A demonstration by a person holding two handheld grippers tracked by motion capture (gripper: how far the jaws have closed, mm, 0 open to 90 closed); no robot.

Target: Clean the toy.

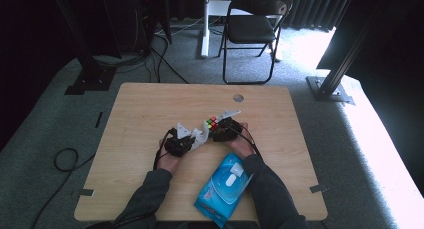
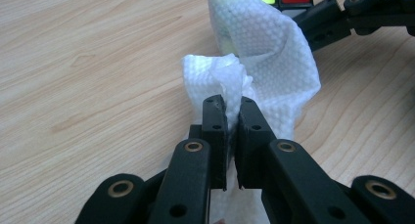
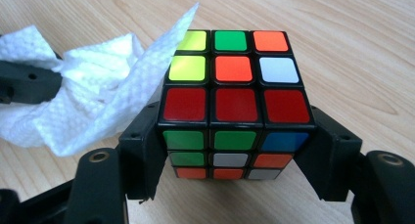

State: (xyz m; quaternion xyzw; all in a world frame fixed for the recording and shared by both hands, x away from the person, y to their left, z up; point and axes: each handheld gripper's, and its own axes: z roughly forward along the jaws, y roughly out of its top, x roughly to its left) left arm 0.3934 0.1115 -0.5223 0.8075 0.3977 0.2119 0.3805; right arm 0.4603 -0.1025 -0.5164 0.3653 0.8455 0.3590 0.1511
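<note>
A scrambled puzzle cube (image 3: 234, 101) with red, green, orange, yellow and white stickers sits between the jaws of my right gripper (image 3: 234, 150), which is shut on its two sides. In the high view the cube (image 1: 212, 123) is at the table's middle. My left gripper (image 2: 233, 111) is shut on a bunched white wet wipe (image 2: 264, 53). The wipe (image 3: 88, 101) rests against the cube's left face. From above, the left gripper (image 1: 192, 139) lies just left of the right gripper (image 1: 216, 130), with the wipe (image 1: 200, 135) between them.
A blue pack of wet wipes (image 1: 223, 188) lies near the front edge, between the person's forearms. The wooden table (image 1: 140, 114) has a round hole (image 1: 238, 97) at its far side. A black folding chair (image 1: 252, 29) stands behind the table.
</note>
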